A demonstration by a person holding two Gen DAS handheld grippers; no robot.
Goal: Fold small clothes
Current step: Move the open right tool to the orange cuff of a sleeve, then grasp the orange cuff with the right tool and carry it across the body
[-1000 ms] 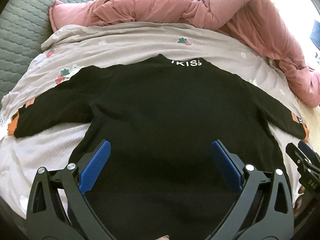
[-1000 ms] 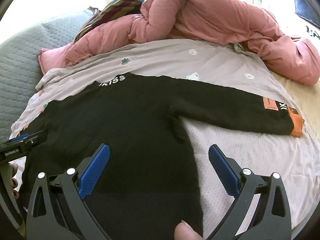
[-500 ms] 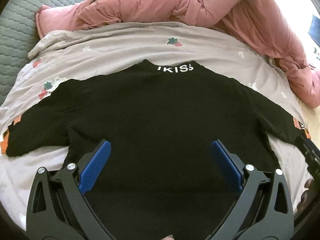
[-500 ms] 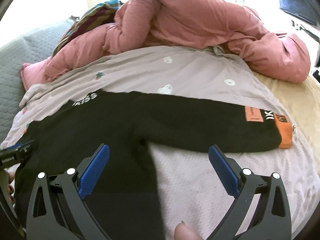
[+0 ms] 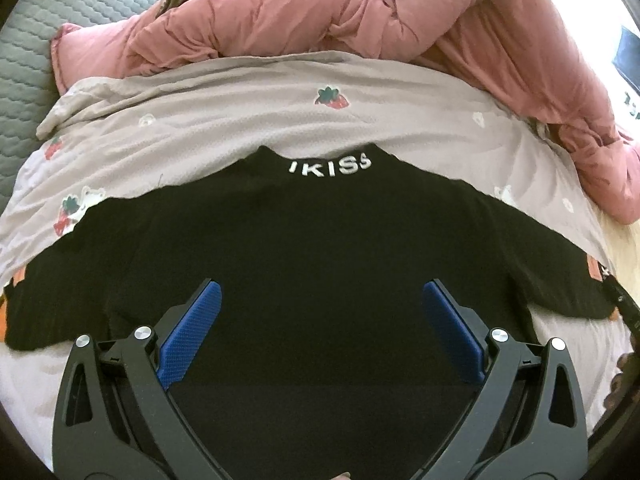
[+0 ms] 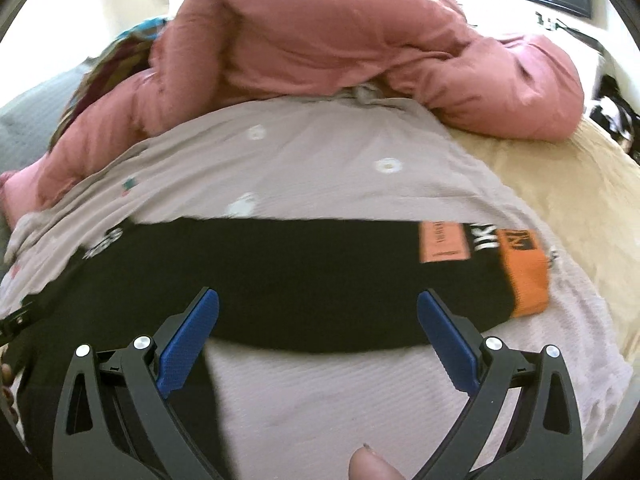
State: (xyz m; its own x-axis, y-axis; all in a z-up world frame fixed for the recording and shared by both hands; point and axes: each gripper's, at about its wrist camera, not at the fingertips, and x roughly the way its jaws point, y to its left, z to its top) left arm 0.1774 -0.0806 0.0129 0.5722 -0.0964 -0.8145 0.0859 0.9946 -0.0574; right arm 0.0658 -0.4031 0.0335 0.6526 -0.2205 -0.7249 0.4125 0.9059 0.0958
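A small black sweater [image 5: 312,248] with white "IKISS" lettering on the collar lies flat on a mauve blanket [image 5: 248,120], sleeves spread out. My left gripper [image 5: 320,304] is open and empty above the sweater's body. My right gripper [image 6: 318,312] is open and empty above the right sleeve [image 6: 340,276], whose orange cuff [image 6: 524,276] lies to the right. The sweater's hem is hidden below both views.
A bunched pink duvet [image 5: 360,16] lies behind the sweater and shows in the right wrist view [image 6: 340,40] too. A grey quilted cover [image 5: 36,48] is at the far left. A tan sheet [image 6: 560,184] lies to the right.
My right gripper has swung right, from over the sweater's body to over the right sleeve. My left gripper has shifted slightly toward the middle of the body. Both stay open.
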